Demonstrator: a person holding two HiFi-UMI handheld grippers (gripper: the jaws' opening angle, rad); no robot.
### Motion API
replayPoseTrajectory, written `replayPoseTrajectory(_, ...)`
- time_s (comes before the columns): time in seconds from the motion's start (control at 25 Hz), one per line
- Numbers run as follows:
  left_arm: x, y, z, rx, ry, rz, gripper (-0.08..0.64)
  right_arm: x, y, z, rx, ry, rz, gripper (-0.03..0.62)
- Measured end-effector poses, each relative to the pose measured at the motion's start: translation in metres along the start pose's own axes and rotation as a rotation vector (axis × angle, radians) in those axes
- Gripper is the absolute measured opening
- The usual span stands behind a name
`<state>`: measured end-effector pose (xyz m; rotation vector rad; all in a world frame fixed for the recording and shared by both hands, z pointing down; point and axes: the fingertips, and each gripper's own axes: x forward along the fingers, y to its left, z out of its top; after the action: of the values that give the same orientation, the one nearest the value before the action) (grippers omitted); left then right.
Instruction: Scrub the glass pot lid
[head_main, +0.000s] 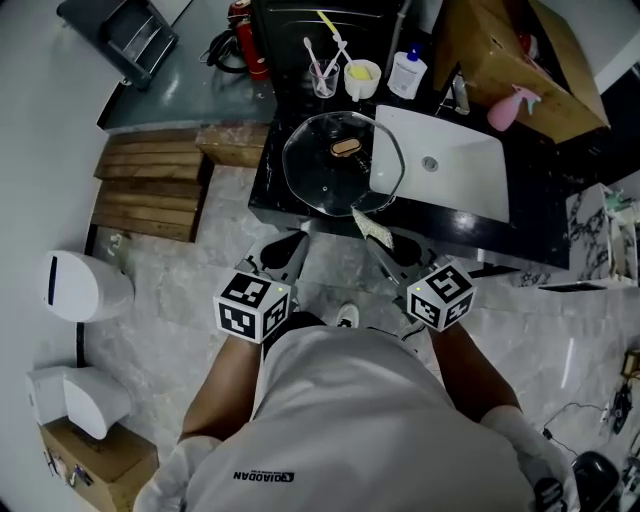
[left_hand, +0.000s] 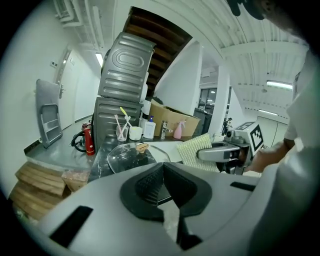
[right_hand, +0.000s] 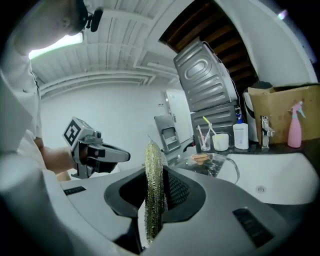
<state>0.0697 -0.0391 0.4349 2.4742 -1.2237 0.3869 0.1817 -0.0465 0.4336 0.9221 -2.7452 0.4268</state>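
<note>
A dark surface with a white sink set into it runs across the far side of a marbled floor; cups, a bottle and a pink sprayer stand at its back. The glass pot lid lies flat on the surface, knob up, its right rim reaching over the sink's left edge. Both tools hang at the near edge of the surface, pointing at the lid. The left tool is pressed together with nothing in it. The right tool pinches a yellow-green scrub pad, held edge-on and jutting forward. The pad's tip lies just short of the lid's near-right rim, so the right hand looks closer. The lid lies straight ahead and slightly left of it.
</note>
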Motion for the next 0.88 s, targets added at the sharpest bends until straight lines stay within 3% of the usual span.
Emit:
replayPoseTrajectory(0.24,-0.013,0.005,-0.004,0.013,0.015,-0.012,0.015,-0.002,0.028,0.001,0.113,-0.075,0.009,0.087)
replayPoseTrajectory(0.52,-0.038,0.011,0.002,0.061,0.017,-0.100,0.015,0.006,0.053,-0.012,0.241,-0.058,-0.091,0.084)
replayPoseTrajectory(0.76,-0.071,0.020,-0.016,0.109,0.055,-0.181,0.015,0.011,0.090,-0.023,0.249,-0.049,-0.202,0.083)
replayPoseTrajectory(0.88,-0.088,0.021,-0.027,0.122,0.068,-0.226,0.015,0.013,0.114,-0.032,0.301,-0.058,-0.220,0.083)
